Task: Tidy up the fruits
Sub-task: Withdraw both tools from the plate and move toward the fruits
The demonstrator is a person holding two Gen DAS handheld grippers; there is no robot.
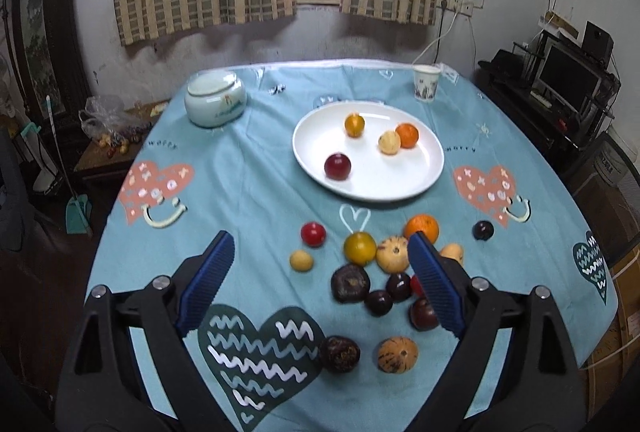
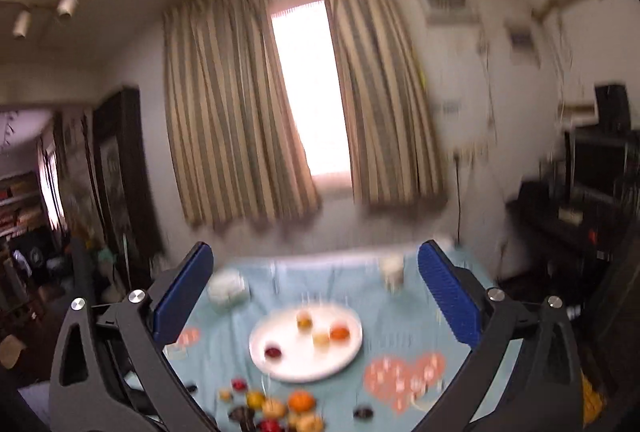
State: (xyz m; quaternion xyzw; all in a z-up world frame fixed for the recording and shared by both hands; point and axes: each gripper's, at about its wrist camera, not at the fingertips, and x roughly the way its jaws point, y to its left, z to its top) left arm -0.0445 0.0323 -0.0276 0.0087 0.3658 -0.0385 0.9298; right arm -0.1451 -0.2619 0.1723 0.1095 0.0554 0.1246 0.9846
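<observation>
A white plate (image 1: pixel 368 188) lies on the blue tablecloth (image 1: pixel 256 200) and holds several fruits: a dark red plum (image 1: pixel 337 166), an orange (image 1: pixel 407 135), a pale round fruit (image 1: pixel 389 142) and a yellow-orange one (image 1: pixel 354 124). Nearer to me lies a loose cluster of several fruits, among them an orange (image 1: pixel 420 226), a red one (image 1: pixel 313 234) and a striped pale one (image 1: pixel 393 253). My left gripper (image 1: pixel 320 244) hangs open above this cluster, with nothing between its fingers. My right gripper (image 2: pixel 316 256) is open and empty, raised high and pointing level at the curtains; its view is blurred, with the plate (image 2: pixel 280 364) low in the picture.
A pale lidded jar (image 1: pixel 215 98) stands at the table's far left and a paper cup (image 1: pixel 426 83) at the far right. A side table with a plastic bag (image 1: pixel 106 116) is left of the table. Shelves with a monitor (image 1: pixel 568 80) stand on the right.
</observation>
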